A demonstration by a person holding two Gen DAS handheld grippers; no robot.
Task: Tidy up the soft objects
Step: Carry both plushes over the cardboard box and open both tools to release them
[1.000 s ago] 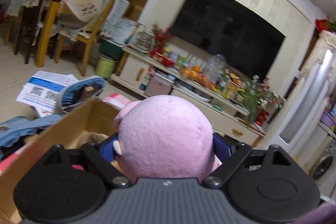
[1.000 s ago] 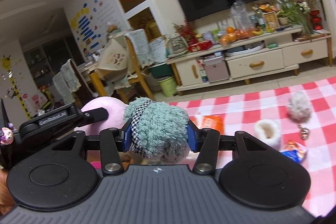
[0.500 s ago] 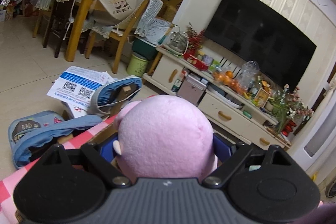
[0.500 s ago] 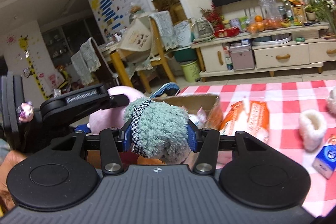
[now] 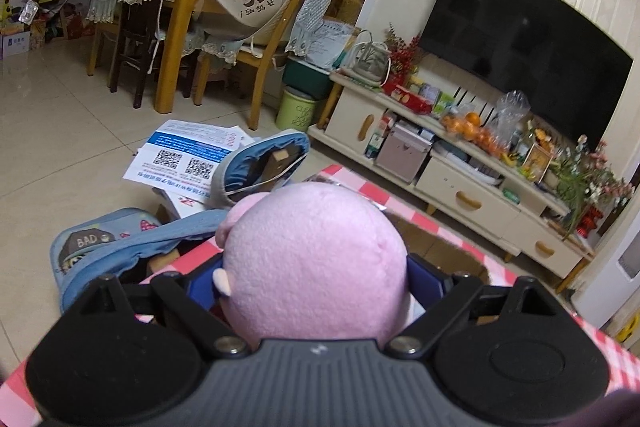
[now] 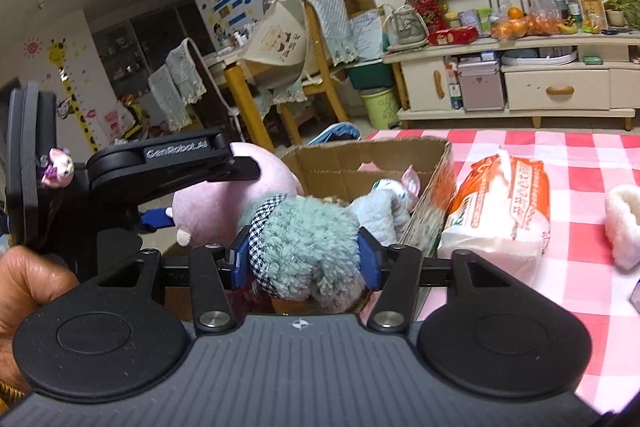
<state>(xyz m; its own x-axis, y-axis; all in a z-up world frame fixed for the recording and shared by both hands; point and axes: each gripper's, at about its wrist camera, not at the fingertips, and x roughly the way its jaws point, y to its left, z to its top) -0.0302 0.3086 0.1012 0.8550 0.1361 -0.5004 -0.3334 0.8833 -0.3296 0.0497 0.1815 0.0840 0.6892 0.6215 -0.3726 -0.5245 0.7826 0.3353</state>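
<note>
My left gripper (image 5: pixel 316 277) is shut on a round pink plush toy (image 5: pixel 316 259) that fills the middle of the left wrist view. In the right wrist view that same pink plush toy (image 6: pixel 240 203) hangs at the left rim of an open cardboard box (image 6: pixel 360 155). My right gripper (image 6: pixel 304 261) holds a fuzzy teal plush toy (image 6: pixel 308 243) with a checked band. Its jaws are opening, and the toy still touches both blue pads just above the box's near edge. A pale blue plush (image 6: pixel 380 211) lies inside the box.
A red-and-white checked cloth (image 6: pixel 560 155) covers the table. An orange-and-white tissue pack (image 6: pixel 500 203) leans on the box's right side, with a white fluffy item (image 6: pixel 624 227) beyond. Blue bags (image 5: pixel 256 163) and papers lie on the floor; chairs and a TV cabinet (image 5: pixel 460 187) stand behind.
Both grippers came down and leftward to the cardboard box with their toys. The right jaws stand a little wider around the teal plush. The left view swung toward the floor beside the table.
</note>
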